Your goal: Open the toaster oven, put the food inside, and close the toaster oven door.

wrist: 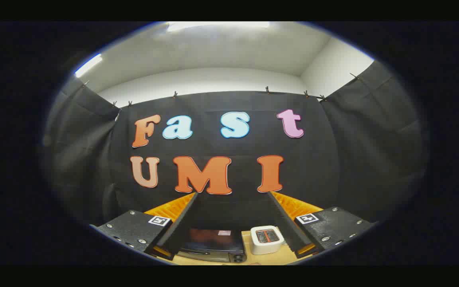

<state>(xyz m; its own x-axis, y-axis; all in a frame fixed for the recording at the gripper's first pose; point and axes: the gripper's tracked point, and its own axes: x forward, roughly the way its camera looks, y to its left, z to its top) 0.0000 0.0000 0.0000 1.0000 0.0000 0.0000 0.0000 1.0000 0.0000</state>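
My gripper is held high and stands open, with its two fingers spread wide and nothing between them. Far below, seen through the gap between the fingers, a dark toaster oven sits on a pale wooden table; its glass door looks shut. Right beside the oven stands a small white container with something dark and reddish in it, close to the right finger. The left finger covers the oven's left end.
Black cloth walls close the booth at the back and on both sides. White wall and ceiling with strip lights show above the cloth.
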